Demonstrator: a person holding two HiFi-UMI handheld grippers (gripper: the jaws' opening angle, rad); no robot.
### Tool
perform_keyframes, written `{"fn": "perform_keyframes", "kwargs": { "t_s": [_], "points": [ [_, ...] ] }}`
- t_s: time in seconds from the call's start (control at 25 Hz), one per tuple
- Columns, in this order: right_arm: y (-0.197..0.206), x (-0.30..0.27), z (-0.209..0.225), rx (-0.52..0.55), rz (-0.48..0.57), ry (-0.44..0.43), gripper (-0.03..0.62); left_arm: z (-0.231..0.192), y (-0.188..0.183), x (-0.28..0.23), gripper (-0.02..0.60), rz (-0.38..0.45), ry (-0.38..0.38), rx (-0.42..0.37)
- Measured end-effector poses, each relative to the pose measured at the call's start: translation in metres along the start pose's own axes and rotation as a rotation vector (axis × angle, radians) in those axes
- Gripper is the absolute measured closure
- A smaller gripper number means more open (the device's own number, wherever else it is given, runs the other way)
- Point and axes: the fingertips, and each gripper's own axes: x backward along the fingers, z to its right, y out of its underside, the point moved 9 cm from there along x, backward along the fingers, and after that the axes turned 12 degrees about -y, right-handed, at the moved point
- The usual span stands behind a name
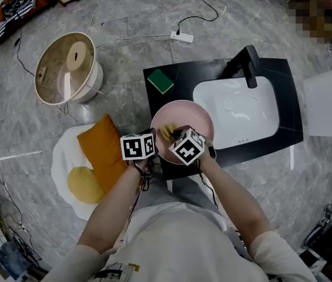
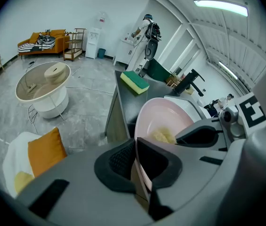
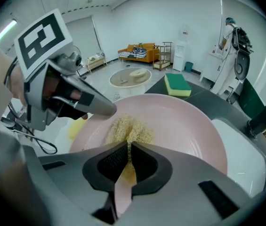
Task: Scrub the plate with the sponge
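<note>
A pink plate (image 1: 184, 115) is held tilted over the front edge of the black counter (image 1: 213, 69). My left gripper (image 1: 153, 134) is shut on the plate's near rim (image 2: 142, 173), with the rim pinched edge-on between its pads. My right gripper (image 3: 128, 155) is shut on a yellow fibrous scrub pad (image 3: 129, 130), which lies against the inside of the plate (image 3: 184, 126). The same pad shows in the left gripper view (image 2: 164, 136) and the head view (image 1: 167, 132). A green-and-yellow sponge (image 1: 160, 81) lies untouched on the counter's far left corner.
A white sink basin (image 1: 239, 111) with a black faucet (image 1: 248, 66) is set in the counter to the right of the plate. On the floor to the left are a round white tub with a wooden lid (image 1: 67, 69) and an orange cushion (image 1: 101, 150). A white box (image 1: 330, 101) stands at the right.
</note>
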Motion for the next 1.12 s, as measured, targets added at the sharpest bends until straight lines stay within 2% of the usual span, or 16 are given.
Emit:
{"fn": "perform_keyframes", "kwargs": {
  "t_s": [0.12, 0.2, 0.32, 0.56, 0.64, 0.68, 0.96, 1.12],
  "points": [
    [-0.008, 0.001, 0.014, 0.04, -0.003, 0.049, 0.548, 0.0, 0.001, 0.0, 0.554, 0.008, -0.005, 0.008],
    [-0.01, 0.005, 0.027, 0.059, -0.019, 0.116, 0.548, 0.001, 0.002, -0.001, 0.554, 0.019, -0.016, 0.013],
    [-0.004, 0.017, 0.046, 0.021, -0.039, 0.193, 0.548, -0.001, 0.002, -0.001, 0.554, 0.022, -0.019, 0.024],
    [0.012, 0.04, 0.051, -0.056, -0.04, 0.174, 0.548, 0.003, -0.003, 0.005, 0.544, 0.008, -0.057, -0.056],
    [0.019, 0.05, 0.048, -0.075, -0.01, 0.189, 0.548, 0.0, -0.007, 0.008, 0.492, 0.036, -0.063, -0.075],
    [0.023, 0.056, 0.046, -0.085, 0.012, 0.2, 0.548, -0.001, -0.009, 0.009, 0.488, 0.054, -0.054, -0.075],
    [0.02, 0.114, 0.031, -0.137, 0.233, 0.291, 0.549, -0.001, -0.04, 0.047, 0.509, 0.184, 0.013, -0.04],
    [-0.002, 0.155, 0.014, -0.091, 0.353, 0.356, 0.548, 0.009, -0.071, 0.076, 0.537, 0.313, -0.005, -0.098]
  ]
}}
